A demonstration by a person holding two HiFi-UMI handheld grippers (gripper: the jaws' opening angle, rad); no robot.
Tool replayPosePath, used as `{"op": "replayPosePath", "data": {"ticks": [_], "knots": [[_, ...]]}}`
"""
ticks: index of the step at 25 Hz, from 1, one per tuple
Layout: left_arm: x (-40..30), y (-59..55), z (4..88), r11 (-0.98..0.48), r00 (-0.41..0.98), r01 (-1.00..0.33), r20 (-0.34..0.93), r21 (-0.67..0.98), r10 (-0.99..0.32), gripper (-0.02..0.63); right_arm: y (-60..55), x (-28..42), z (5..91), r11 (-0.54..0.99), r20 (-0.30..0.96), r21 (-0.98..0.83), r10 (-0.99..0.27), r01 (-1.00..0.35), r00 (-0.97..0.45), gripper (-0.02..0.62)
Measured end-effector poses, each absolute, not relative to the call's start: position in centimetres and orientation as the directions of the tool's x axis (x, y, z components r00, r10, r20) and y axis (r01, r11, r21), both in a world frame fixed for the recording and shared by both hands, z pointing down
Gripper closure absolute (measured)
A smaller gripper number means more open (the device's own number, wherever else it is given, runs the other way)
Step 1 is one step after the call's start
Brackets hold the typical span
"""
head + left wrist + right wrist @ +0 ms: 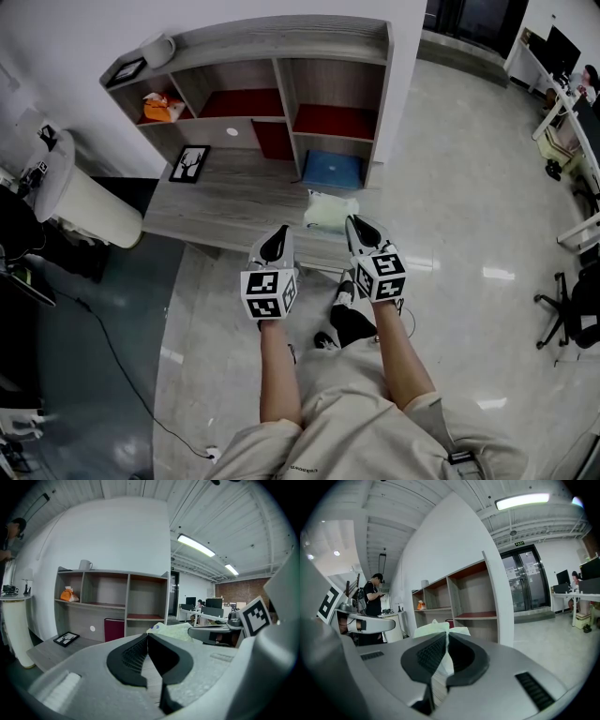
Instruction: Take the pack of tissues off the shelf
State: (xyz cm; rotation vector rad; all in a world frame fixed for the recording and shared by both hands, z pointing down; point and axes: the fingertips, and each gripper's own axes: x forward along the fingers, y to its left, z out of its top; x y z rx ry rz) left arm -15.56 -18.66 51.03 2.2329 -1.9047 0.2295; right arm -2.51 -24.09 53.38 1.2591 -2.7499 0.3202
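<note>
While the pack of tissues is being shown over the front part of the grey worktop, below the shelf unit, its wrapper is being pinched by the right tongs, which are reaching in from four o'clock of it. In the right gripper view, pale green and white film is being clamped between the two dark pads, and the part inside the grip is being hidden by them. Whether the pack is resting on the wood or being held just above it cannot be told, and its print is too small to be read.

The left tongs are being held at seven o'clock of the pack, apart from it. Their jaws are being kept pressed together with nothing between them, as the left gripper view shows; there the pack's lower half is being cut off by the tongs' own grey body.

An orange bag is being seen in the upper left compartment, at ten o'clock. A flat blue thing is lying in the lower right compartment, at twelve o'clock just beyond the pack; what it is cannot be made out. A picture frame is lying flat on the worktop at ten o'clock of the pack.
</note>
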Motion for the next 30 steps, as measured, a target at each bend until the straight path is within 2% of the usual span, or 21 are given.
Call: {"op": "replayPosePath", "data": {"ticks": [30], "knots": [[-17.2,-18.2,50.4,-0.116,0.122,-0.993,0.236,0.036,-0.964,0.595,-25.0,-2.8,53.4,0.613,0.198,-0.097,-0.760,-0.784,-0.619,0.569]]}}
